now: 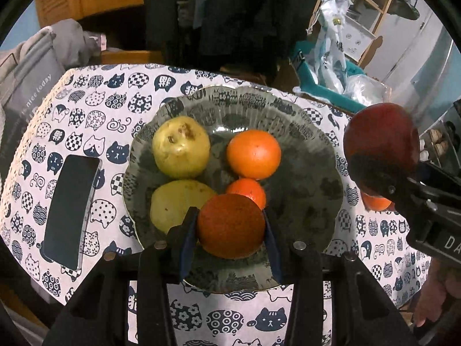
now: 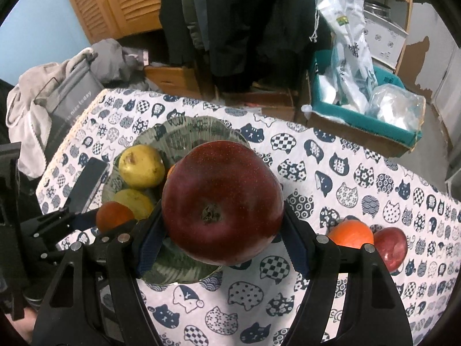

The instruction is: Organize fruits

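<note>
Over the scalloped grey glass plate (image 1: 311,155) near the cat-print table's far edge, the left gripper (image 1: 230,227) clamps a small dark orange (image 1: 230,225) and the right gripper (image 2: 223,225) a big red apple (image 2: 222,201), likely for placing beside 2 yellow-green pears (image 1: 181,147); 2 more fruits (image 2: 350,233) wait toward the right edge.

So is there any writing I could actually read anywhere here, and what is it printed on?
"nice today": on the grey bag left of the table; the words before it are too blurred.
"DA": on the right gripper's black body, cut off at the picture's edge.
Print on the white plastic bag: unreadable.
</note>
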`<state>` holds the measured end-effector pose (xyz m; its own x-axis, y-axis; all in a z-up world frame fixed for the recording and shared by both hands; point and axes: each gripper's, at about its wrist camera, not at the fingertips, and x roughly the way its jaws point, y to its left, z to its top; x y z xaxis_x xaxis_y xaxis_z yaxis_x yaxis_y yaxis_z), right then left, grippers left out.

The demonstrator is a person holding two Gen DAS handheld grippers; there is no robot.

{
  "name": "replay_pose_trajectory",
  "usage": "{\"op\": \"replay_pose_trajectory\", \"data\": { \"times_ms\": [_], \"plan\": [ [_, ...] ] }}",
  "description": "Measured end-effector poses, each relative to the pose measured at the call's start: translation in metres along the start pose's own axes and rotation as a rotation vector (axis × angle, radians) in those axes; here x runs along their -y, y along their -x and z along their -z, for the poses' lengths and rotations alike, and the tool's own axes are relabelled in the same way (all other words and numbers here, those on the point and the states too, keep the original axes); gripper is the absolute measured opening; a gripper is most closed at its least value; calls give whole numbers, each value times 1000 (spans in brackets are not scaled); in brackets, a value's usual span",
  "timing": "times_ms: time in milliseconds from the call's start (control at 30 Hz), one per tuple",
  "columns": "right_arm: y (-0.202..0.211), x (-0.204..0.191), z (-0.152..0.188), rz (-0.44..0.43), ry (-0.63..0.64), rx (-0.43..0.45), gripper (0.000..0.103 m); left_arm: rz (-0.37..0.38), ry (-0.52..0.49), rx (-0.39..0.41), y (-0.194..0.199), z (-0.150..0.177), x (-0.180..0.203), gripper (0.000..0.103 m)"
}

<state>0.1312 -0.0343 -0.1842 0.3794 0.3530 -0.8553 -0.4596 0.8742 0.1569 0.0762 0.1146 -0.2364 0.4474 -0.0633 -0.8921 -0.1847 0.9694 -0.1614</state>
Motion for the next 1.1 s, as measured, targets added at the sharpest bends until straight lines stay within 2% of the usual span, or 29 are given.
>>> {"op": "replay_pose_trajectory", "data": {
  "times_ms": [167,267,333,400,533,733,1100],
  "plan": [
    [-3,1,-1,-3,-4,-4,74,3,-1,-24,-7,1,0,44],
    [-3,2,-3,-6,-10,-1,74,6,-7,-29,-9,2,1,52],
    [-4,2,-4,-9,-17,1,74,10,-5,-23,-6,1,1,62],
    [-4,3,-6,-13,-21,1,74,6,-9,-13,-3,-1,1,65],
    [-8,5,-10,-42,-41,-9,74,5,16,6,4,-4,-6,66],
    [-19,1,-13,-37,-18,-29,74,-32,59,46,15,-11,-23,66],
    [-54,-13,-6,-25,41,-123,74,-71,149,59,17,-17,-58,66]
  ]
}}
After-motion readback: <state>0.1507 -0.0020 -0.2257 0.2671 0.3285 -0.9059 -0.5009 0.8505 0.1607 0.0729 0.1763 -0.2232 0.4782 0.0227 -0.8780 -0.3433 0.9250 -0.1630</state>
